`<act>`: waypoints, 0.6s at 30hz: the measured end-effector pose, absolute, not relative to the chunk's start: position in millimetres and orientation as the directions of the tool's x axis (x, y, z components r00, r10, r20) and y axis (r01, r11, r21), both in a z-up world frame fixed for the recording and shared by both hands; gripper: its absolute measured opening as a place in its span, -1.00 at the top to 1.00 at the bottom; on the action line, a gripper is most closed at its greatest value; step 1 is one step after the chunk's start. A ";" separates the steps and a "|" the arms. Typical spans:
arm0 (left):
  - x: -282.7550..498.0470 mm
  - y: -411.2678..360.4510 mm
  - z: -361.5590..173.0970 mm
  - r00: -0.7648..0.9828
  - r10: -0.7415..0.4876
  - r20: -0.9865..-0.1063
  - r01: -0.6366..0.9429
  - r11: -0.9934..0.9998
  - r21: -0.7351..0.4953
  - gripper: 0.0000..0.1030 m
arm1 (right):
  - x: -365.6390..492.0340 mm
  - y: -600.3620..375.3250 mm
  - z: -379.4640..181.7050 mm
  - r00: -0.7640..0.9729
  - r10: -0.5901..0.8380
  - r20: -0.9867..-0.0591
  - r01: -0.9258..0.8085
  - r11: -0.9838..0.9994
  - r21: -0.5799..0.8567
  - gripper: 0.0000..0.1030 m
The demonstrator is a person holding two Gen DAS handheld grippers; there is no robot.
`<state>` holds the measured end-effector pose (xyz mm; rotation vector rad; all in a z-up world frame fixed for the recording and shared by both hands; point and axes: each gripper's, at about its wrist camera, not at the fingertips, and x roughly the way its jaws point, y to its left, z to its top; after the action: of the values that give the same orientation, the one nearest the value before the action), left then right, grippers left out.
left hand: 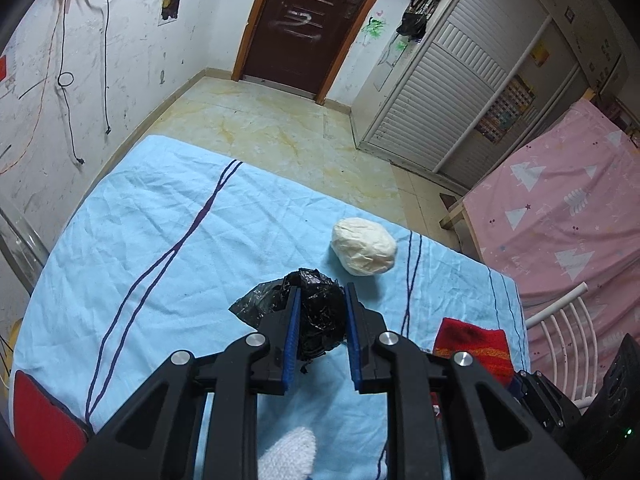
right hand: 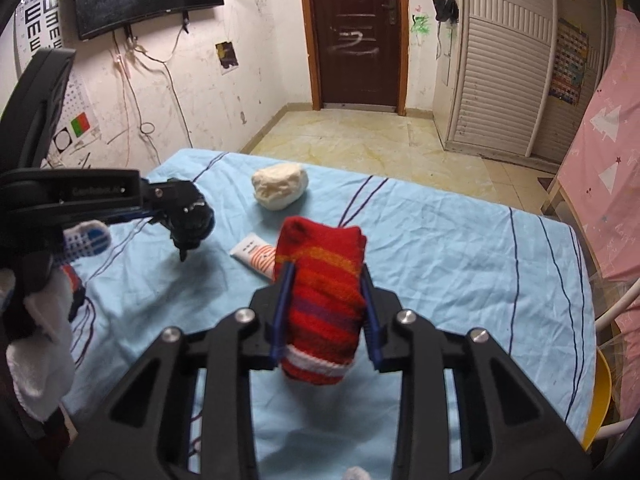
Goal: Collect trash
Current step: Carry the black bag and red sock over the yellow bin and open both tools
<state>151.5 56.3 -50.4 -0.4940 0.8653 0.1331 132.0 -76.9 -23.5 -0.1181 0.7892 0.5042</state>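
Observation:
My left gripper (left hand: 323,293) is shut on a crumpled black plastic bag (left hand: 318,320), held just above the light blue tablecloth (left hand: 160,220). A white crumpled paper ball (left hand: 364,246) lies on the cloth beyond it. My right gripper (right hand: 327,270) is shut on a rolled red striped sock (right hand: 320,292), lifted off the cloth (right hand: 440,260). In the right wrist view the black bag (right hand: 190,216) hangs in the left gripper at the left, and the paper ball (right hand: 280,186) sits further back. A white and orange tube (right hand: 256,254) lies behind the sock.
A pink bed (left hand: 560,208) and a white chair back (left hand: 568,320) stand to the right of the table. A white louvred wardrobe (left hand: 432,92) and a brown door (left hand: 308,20) are across the tiled floor. A red object (left hand: 40,420) lies at the table's near left corner.

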 end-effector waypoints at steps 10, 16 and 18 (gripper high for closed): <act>145.5 10.4 -31.7 0.663 -0.096 -0.742 -0.230 0.918 -0.324 0.78 | 125.4 -134.6 -16.2 0.643 0.382 -0.664 -0.392 0.909 0.143 0.43; 145.8 -29.5 -22.5 0.662 -0.102 -0.742 -0.171 0.944 -0.282 0.78 | 121.3 -174.9 -12.0 0.678 0.368 -0.636 -0.335 0.925 0.179 0.43; 145.4 -42.0 -20.1 0.662 -0.104 -0.742 -0.153 0.951 -0.270 0.78 | 119.4 -187.4 -11.4 0.690 0.363 -0.626 -0.318 0.929 0.189 0.43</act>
<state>145.4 -42.0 -20.1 -0.3240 0.8510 0.0286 119.4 -187.4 -11.4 0.0670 0.7146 0.3813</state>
